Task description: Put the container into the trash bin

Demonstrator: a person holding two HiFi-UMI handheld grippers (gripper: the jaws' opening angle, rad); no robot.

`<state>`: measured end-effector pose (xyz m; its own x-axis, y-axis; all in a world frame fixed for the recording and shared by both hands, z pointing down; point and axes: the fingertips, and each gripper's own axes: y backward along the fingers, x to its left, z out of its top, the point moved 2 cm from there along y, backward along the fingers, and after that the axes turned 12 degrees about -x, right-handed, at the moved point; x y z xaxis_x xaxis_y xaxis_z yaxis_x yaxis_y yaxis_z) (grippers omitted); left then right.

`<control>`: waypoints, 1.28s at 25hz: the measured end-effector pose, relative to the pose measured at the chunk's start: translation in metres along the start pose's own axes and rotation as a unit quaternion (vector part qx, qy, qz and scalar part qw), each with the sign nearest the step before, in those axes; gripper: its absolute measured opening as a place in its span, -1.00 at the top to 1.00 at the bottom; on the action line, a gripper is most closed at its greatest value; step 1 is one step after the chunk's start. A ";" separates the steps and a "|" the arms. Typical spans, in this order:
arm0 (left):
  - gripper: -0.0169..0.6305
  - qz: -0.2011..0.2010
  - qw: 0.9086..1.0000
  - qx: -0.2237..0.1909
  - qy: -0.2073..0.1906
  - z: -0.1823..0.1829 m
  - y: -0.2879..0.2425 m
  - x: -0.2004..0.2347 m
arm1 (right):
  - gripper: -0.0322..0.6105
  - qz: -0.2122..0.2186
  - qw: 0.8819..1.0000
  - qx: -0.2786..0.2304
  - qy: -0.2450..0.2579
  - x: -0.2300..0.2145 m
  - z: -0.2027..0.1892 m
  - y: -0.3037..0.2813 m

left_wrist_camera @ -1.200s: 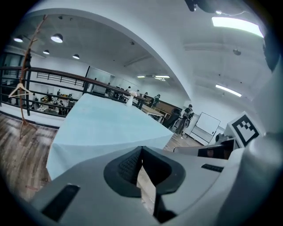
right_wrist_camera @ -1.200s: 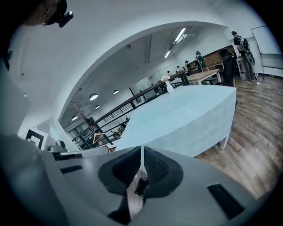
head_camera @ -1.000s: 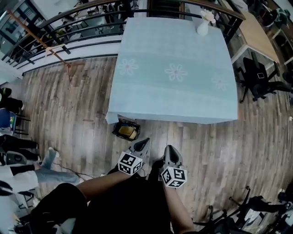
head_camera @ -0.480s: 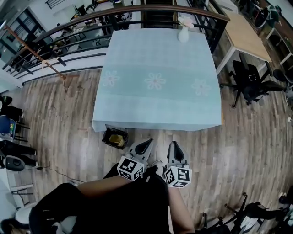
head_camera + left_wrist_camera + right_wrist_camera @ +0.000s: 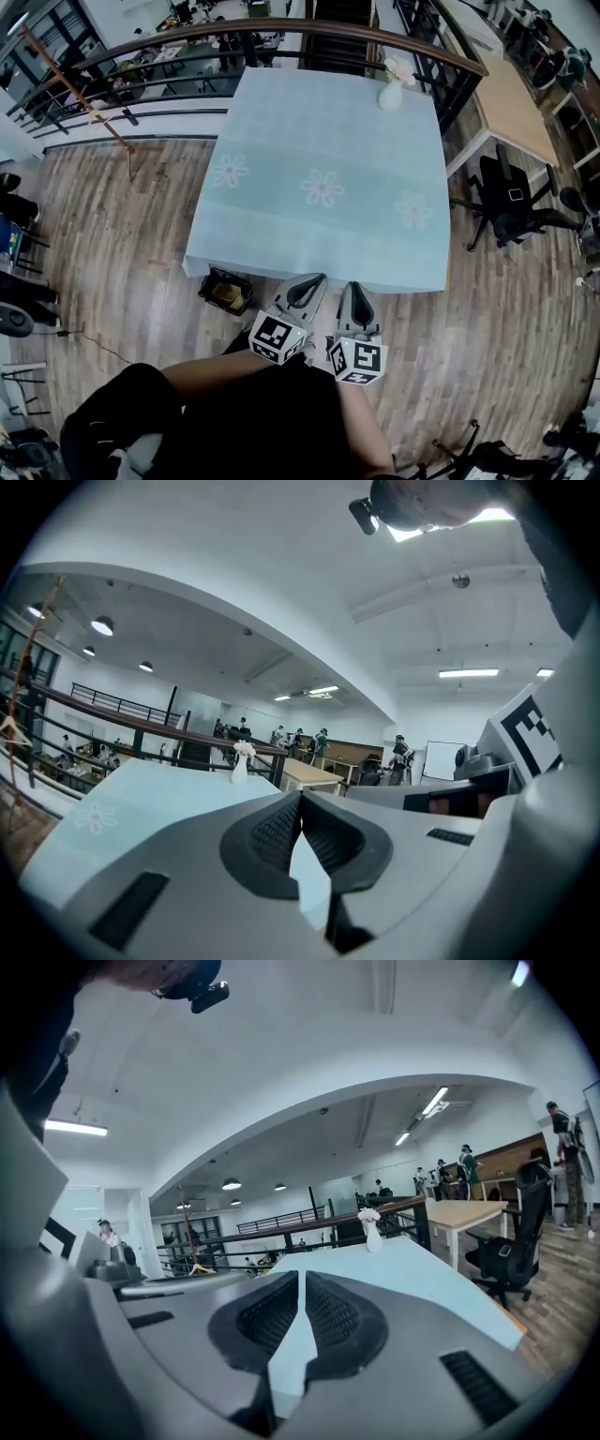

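Seen from the head view, the left gripper (image 5: 316, 279) and the right gripper (image 5: 353, 287) were held side by side, pointing at the near edge of the table (image 5: 319, 131). Its pale blue flowered cloth carried a white vase (image 5: 390, 94) at the far end. In each gripper view the jaws stood closed, tips touching and gripping no object. The trash bin (image 5: 208, 282), small and dark, stood on the wooden floor (image 5: 131, 234) just beside the table's near left corner, left of the left gripper. The container (image 5: 228, 294), visible as a yellowish item, lay inside it.
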<state>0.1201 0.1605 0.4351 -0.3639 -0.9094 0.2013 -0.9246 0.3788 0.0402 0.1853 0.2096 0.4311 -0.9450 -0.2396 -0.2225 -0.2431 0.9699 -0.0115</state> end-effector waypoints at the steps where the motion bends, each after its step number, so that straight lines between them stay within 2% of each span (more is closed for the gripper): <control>1: 0.91 0.001 1.000 -0.006 -0.006 0.007 -0.007 0.006 | 0.76 0.005 1.000 -0.002 0.014 0.002 0.005 -0.011; 5: 0.91 0.005 0.999 -0.031 -0.028 0.035 -0.030 0.032 | 0.77 0.007 0.998 -0.009 0.057 0.006 0.022 -0.053; 11: 0.91 0.006 0.998 -0.047 -0.045 0.054 -0.050 0.064 | 0.79 0.005 0.998 -0.019 0.062 0.014 0.029 -0.095; 23: 0.91 0.000 0.998 -0.052 -0.042 0.055 -0.082 0.122 | 0.79 -0.003 0.996 -0.020 0.082 0.023 0.018 -0.165; 32: 0.91 0.005 0.998 -0.039 -0.040 0.036 -0.134 0.133 | 0.80 -0.003 0.997 -0.011 0.079 -0.015 0.009 -0.190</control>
